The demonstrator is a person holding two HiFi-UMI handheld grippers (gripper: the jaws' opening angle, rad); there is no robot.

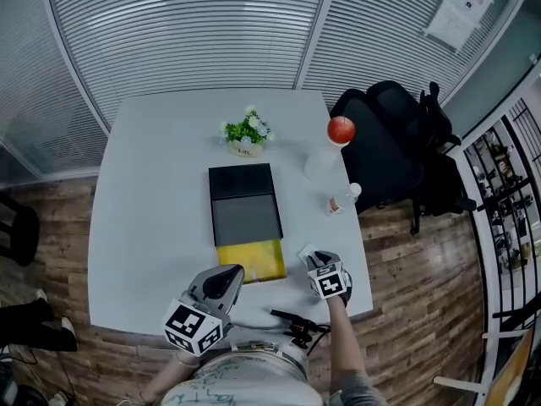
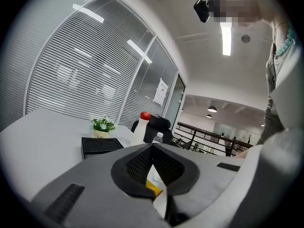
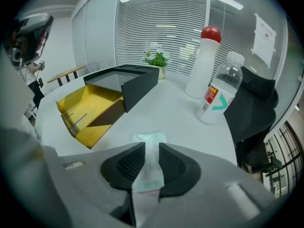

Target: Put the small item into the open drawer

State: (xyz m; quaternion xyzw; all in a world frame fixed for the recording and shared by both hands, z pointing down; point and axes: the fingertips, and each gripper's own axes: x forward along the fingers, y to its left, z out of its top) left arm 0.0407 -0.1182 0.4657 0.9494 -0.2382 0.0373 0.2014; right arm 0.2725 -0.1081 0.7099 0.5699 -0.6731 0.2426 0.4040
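— Presently, operator: your right gripper (image 3: 152,147) points steeply down at the white table (image 1: 144,210); its jaws stand part-way apart; the small pale sachet (image 3: 150,138) lies flat on the table and runs back into the gap between them; whether the pads touch its edges cannot be told.

— Noted; and where does your sachet sit relative to the drawer?

— Just to the right of the open yellow drawer (image 1: 251,261), apart from it and outside it, near the table's front edge; the drawer sticks out of the black box (image 1: 244,203) toward you.

— And your left gripper (image 1: 233,272)?

— You hold it about level at the drawer's near left corner; its jaws are closed tip to tip on nothing; a bit of yellow shows below through the slit under the tips.

— Anything else on your table, for the record?

— Behind the box a small potted plant (image 1: 247,134); to the right of the box a tall white bottle (image 1: 325,161) with a red cap; nearer you a clear water bottle (image 1: 344,198) with a red label, standing close to the right edge and well apart from the sachet; a black office chair (image 1: 389,138) just beyond that edge.
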